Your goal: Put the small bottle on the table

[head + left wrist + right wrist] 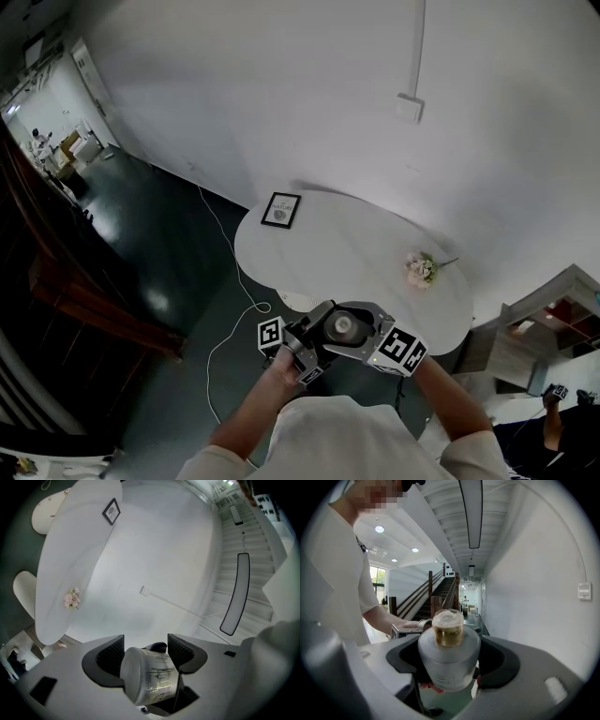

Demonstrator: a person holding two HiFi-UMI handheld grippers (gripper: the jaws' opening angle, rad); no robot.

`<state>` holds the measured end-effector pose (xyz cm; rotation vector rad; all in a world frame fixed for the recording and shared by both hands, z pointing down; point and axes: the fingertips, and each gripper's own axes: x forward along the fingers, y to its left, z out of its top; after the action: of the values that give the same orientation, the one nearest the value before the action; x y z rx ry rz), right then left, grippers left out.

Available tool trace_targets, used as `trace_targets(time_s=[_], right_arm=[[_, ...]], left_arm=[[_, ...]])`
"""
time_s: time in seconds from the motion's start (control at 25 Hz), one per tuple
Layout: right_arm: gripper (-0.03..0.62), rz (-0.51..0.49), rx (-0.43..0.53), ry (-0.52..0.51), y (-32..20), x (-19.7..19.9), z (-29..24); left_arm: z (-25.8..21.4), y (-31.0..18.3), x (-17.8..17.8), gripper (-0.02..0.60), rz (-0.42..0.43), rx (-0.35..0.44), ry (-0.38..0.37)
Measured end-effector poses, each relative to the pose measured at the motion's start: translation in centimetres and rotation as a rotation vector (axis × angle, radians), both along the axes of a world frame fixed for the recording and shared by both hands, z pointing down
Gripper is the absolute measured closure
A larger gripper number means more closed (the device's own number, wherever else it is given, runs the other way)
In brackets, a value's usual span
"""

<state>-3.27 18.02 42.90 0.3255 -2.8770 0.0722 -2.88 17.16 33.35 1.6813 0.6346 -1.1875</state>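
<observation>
While the small bottle (343,325) hangs at chest height, well short of the counter (347,248), fingers of left gripper (146,648) and right gripper (449,653) both clasp it. Transport seems pending: reach forward, then lower it upright.

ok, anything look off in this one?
Only the small bottle: the left gripper and right gripper are both shut on it at once, tilted in mid-air, short of the table. Nothing looks spilled or damaged.

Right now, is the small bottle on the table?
No, the small bottle is held in the air by the left gripper and right gripper, short of the table.
</observation>
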Motion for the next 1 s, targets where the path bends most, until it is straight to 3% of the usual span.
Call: trace_targets(time_s=[1.0], right_arm=[[0.246, 0.188, -0.036, 0.039, -13.6, -6.8, 1.7]], left_arm=[[1.5, -13.8, -6.6, 0.302, 0.198, -0.026, -0.001]])
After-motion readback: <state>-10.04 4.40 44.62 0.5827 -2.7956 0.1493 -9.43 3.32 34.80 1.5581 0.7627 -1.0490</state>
